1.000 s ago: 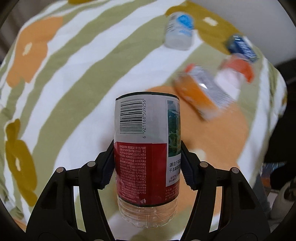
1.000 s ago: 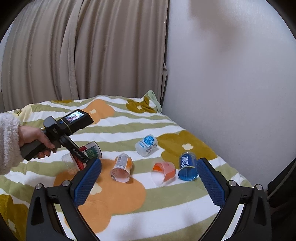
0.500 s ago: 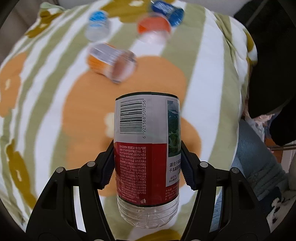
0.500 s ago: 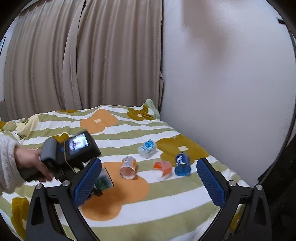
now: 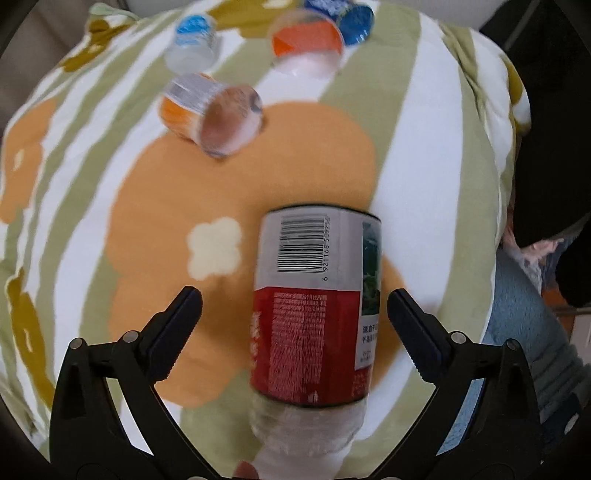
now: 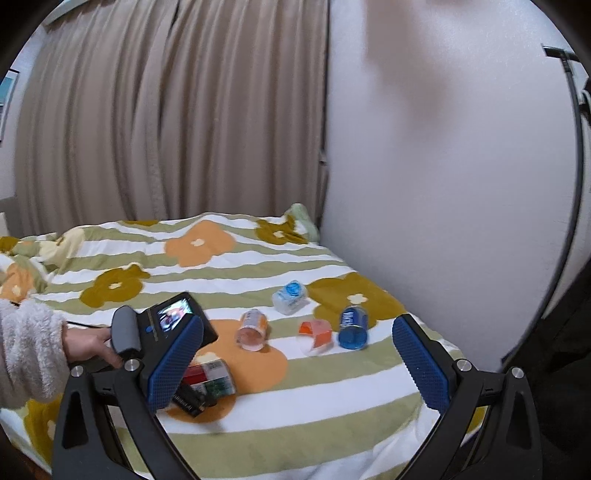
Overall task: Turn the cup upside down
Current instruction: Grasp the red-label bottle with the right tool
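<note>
A clear plastic cup with a red, white and grey label [image 5: 314,314] stands between the fingers of my left gripper [image 5: 293,306], which is open; neither pad touches it. Its labelled end points away from me, over the orange flower of the bedspread [image 5: 155,236]. In the right wrist view the same cup [image 6: 208,376] rests on the bed under the left gripper's body [image 6: 162,332]. My right gripper [image 6: 297,354] is open and empty, held above the bed's near edge.
Several other cups lie on the bed: an orange-labelled one [image 5: 210,110] [image 6: 253,328], a red-orange one [image 5: 306,44] [image 6: 316,332], a blue one [image 5: 351,16] [image 6: 352,326] and a light blue one [image 5: 192,42] [image 6: 290,295]. A white wall [image 6: 443,184] borders the bed on the right, curtains [image 6: 166,129] behind.
My left gripper has opened and let go of the red-labelled cup, which now sits slightly right of centre between the fingers. The left gripper has come down toward the bed.
</note>
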